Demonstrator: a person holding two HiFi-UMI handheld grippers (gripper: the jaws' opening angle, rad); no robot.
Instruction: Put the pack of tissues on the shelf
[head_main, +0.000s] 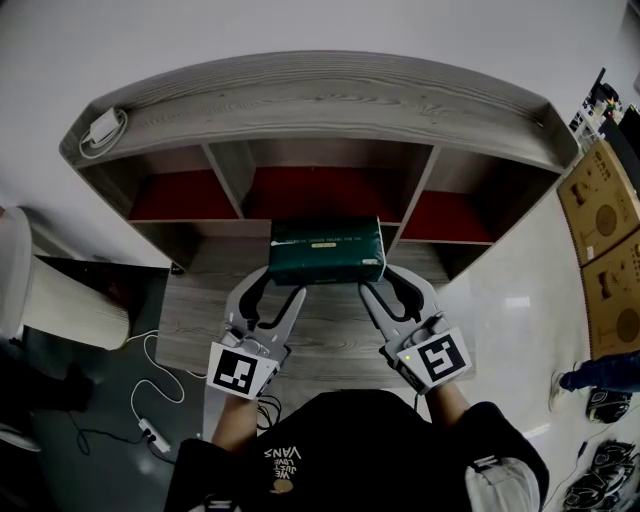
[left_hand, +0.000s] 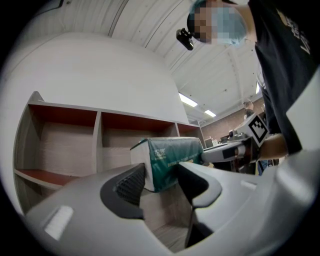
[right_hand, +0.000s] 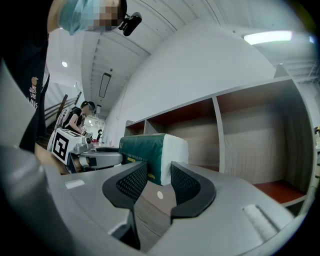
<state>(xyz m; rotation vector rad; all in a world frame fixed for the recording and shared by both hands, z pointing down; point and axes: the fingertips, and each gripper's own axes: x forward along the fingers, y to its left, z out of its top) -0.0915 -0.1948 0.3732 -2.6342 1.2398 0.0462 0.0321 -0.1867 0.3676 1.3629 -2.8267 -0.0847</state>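
The pack of tissues (head_main: 327, 250) is dark green with white ends and sits level in front of the shelf's (head_main: 320, 100) middle compartment, above the wood-grain lower board (head_main: 200, 310). My left gripper (head_main: 280, 283) grips its left near corner and my right gripper (head_main: 377, 280) grips its right near corner. In the left gripper view the pack (left_hand: 172, 155) fills the gap of the left gripper (left_hand: 160, 182). From the right gripper view, the white end of the pack (right_hand: 145, 150) sits between the pads of the right gripper (right_hand: 159, 180).
The shelf has three compartments with red floors (head_main: 320, 195) under a curved top board. A white charger (head_main: 103, 128) lies on the top's left end. A cable (head_main: 150, 400) runs over the floor at the left. Cardboard boxes (head_main: 605, 210) stand at the right.
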